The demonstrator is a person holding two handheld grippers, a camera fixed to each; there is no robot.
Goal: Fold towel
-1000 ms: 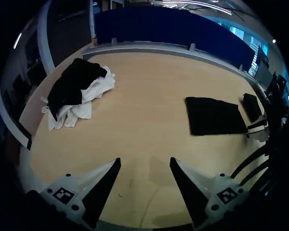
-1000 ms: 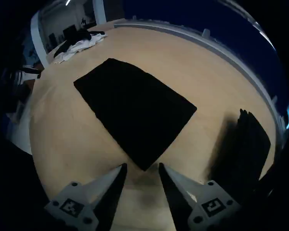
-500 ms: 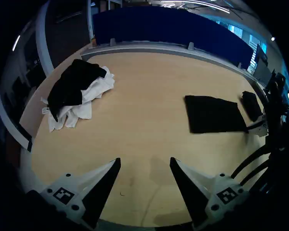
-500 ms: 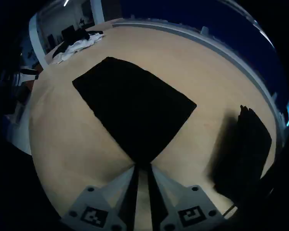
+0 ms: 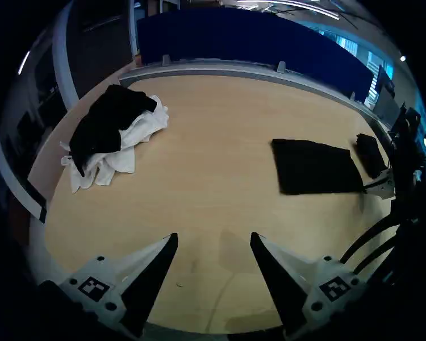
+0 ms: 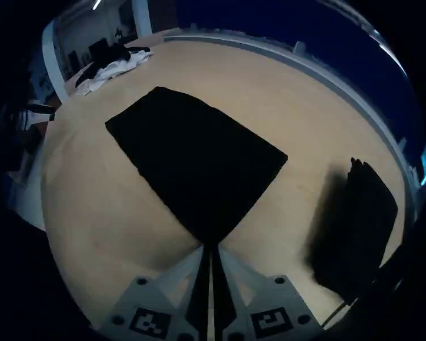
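- The towel (image 6: 196, 165) is a black rectangle lying flat on the table (image 5: 213, 142), one corner pointing toward the right gripper's camera.
- The right gripper (image 6: 210, 247) sits at that near corner with its two fingers drawn together to a thin slit. The corner appears to be pinched between the tips, though dark cloth against dark fingers makes the exact hold hard to see.
- In the left gripper view the same towel lies toward the right side of the table, and the right gripper shows at its far right edge, low against the tabletop.
- The left gripper (image 5: 213, 236) is held over bare wood, well apart from the towel, its fingers spread wide with nothing between them.
- A stack of dark folded cloth (image 6: 358, 221) lies just beside the towel, on its right in the right gripper view, not touching it.
- A loose heap of black and white cloth (image 5: 113, 136) rests near the table's far left edge, well apart from the towel.
- A blue partition (image 5: 241, 37) runs along the table's far edge.
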